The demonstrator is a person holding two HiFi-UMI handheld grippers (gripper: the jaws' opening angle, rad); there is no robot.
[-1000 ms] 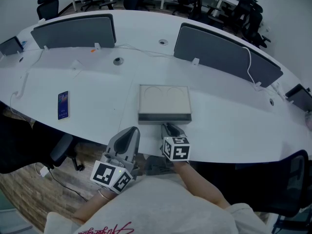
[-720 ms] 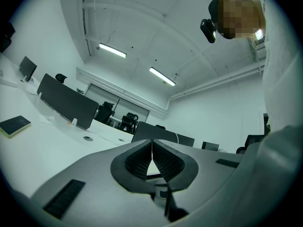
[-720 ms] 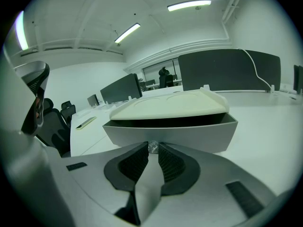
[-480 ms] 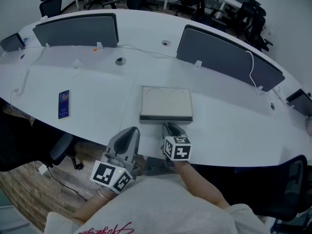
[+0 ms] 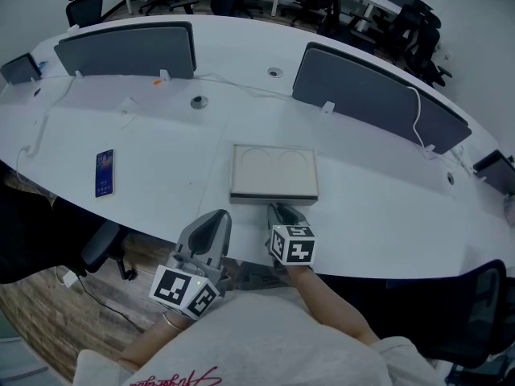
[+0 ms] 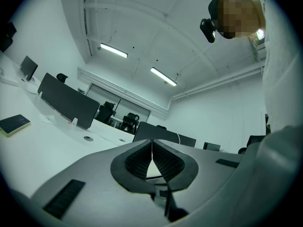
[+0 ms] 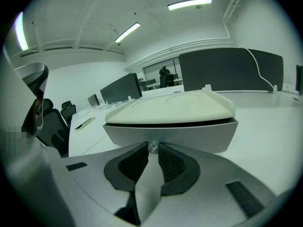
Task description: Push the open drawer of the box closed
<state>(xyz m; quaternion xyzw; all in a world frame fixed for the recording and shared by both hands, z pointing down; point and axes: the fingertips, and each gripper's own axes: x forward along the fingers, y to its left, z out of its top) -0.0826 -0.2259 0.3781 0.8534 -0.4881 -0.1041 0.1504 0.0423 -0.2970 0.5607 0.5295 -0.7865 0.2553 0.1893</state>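
A flat box with a pale lid sits in the middle of the big white table. Its grey drawer faces the person, at the 6 o'clock side of the box. From above, the drawer front looks almost in line with the front of the box, so it sticks out only a tiny bit, if at all. In the right gripper view a thin dark gap shows between the lid and the drawer front. The right gripper is at 6 o'clock from the box, right up against the drawer. Its two jaws are pinched on the small shiny knob in the middle of the drawer front. The left gripper is at about 7 o'clock from the box, by the near edge of the table and not touching the box. Its jaws are pressed together with nothing between them. A phone lies flat on the table well away at 9 o'clock from the box. Two dark grey screens stand on the far side of the table, one at about 10 o'clock and one at about 2 o'clock.
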